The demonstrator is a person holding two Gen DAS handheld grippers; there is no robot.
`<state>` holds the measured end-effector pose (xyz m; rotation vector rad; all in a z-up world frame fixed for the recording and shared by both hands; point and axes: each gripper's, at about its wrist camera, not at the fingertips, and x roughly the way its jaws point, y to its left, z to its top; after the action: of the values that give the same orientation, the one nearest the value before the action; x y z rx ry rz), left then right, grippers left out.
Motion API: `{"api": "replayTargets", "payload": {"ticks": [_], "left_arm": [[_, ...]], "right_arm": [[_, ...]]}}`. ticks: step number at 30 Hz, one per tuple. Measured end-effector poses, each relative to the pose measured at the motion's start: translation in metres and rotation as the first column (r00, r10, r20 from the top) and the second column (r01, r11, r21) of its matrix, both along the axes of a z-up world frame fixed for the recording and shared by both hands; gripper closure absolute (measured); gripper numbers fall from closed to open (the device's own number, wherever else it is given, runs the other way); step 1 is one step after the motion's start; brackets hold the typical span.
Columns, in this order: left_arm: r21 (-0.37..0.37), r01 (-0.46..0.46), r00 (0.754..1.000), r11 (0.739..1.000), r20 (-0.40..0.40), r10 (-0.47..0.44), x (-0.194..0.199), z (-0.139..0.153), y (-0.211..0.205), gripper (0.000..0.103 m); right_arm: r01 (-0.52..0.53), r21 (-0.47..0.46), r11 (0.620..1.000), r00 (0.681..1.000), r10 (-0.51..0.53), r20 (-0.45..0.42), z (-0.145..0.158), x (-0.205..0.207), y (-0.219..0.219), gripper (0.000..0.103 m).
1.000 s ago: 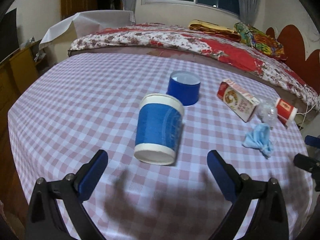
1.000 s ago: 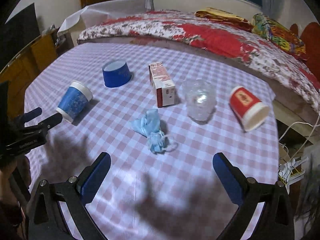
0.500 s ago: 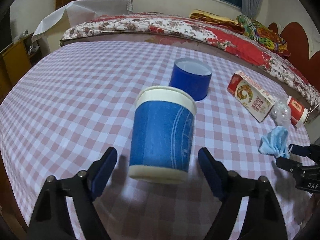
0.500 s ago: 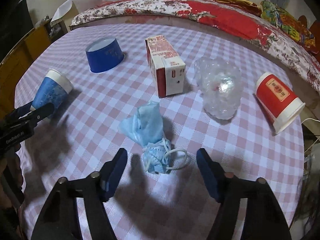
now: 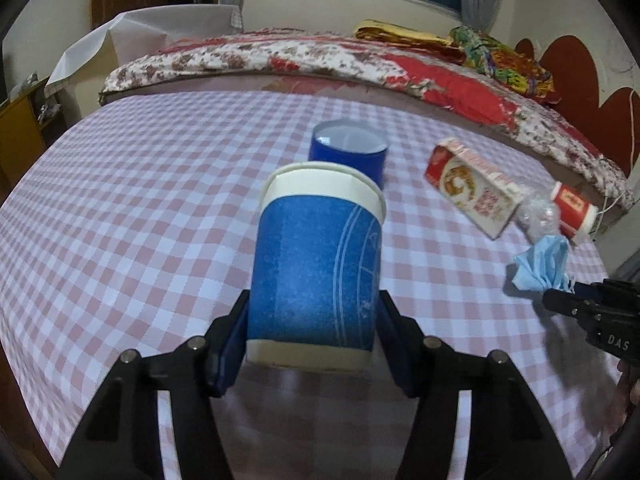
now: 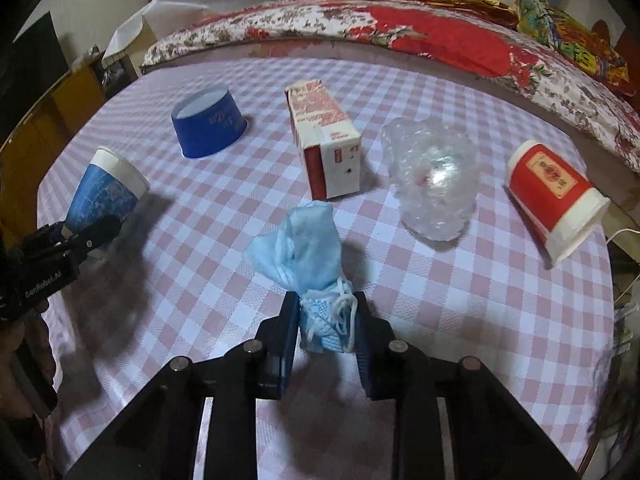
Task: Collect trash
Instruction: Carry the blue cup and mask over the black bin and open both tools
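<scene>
Left hand-held gripper [image 5: 314, 340] is closing on the lying blue paper cup [image 5: 316, 264], rim pointing away; right hand-held gripper [image 6: 326, 330] is pinching the crumpled blue face mask [image 6: 304, 248] mid-bench, w/ both jaws just closing in.

"DAS" on the right tool [image 5: 576, 300], "GenRobot.AI" on the left tool [image 6: 86, 240], carton print unreadable

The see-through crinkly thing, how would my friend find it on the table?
Look at the checked tablecloth in front of the bed. Between the red-and-white carton and the tipped-over red cup sits a crumpled clear plastic wrap. It is the only see-through, shiny thing there.
</scene>
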<state>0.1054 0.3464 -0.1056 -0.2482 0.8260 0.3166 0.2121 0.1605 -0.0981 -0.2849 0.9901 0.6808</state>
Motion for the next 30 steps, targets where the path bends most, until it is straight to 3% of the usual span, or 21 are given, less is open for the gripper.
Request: {"api": "replayTargets", "payload": {"ticks": [17,30], "left_arm": [[0.027,0.177,0.983,0.984,0.054,-0.178,0.006,0.034,-0.1,0.043],[0.055,0.306,0.949,0.95,0.054,-0.309,0.025,0.044,-0.173,0.043]], "right_arm": [[0.13,0.075,0.989,0.986,-0.137,0.09,0.059,-0.019,-0.108,0.075],[0.238,0.105,0.966,0.962,-0.249,0.114,0.071,-0.02,-0.19,0.075]]}}
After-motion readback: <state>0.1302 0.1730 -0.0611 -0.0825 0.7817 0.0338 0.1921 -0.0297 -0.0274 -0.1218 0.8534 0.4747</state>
